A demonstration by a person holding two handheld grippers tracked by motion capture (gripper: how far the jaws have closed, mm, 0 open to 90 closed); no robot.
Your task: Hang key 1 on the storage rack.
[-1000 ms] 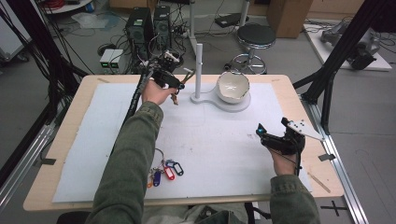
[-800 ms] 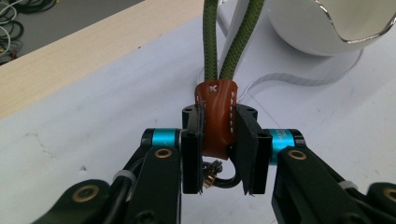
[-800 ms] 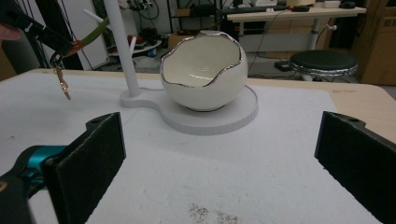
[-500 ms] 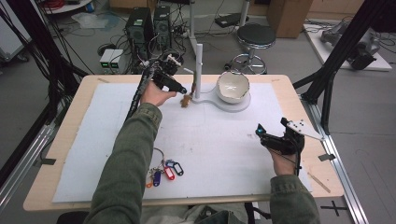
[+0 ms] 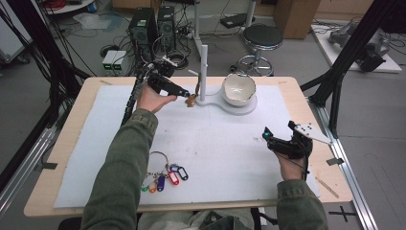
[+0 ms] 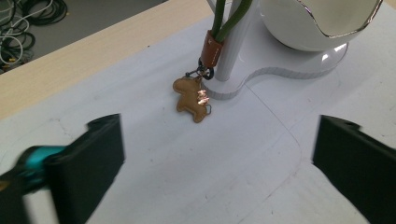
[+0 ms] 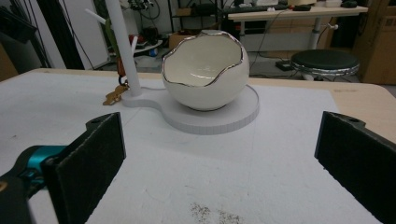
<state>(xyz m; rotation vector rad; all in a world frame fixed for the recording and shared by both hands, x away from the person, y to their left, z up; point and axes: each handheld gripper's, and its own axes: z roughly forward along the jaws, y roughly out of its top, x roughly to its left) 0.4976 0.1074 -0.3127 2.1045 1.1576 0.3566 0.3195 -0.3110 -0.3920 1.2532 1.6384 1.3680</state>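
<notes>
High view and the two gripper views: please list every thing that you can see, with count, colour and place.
Stand: one, white post on a flat base, far middle of the table.
Bowl: one, white, egg-shaped, on the stand's base.
Horse charm: one, brown, hung by a green cord from the post.
Key bunch: one, coloured tags, near edge.
Mat: one, white, covering the table.
Stool: one, black, behind the table.
Left claw: open, near the charm.
Right claw: open, at right.

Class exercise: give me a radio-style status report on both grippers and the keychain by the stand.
Left gripper open, jaws just opening, nothing between them. Right gripper open, empty. Keychain hangs on the stand, charm touching the mat. Nothing in the way.
</notes>
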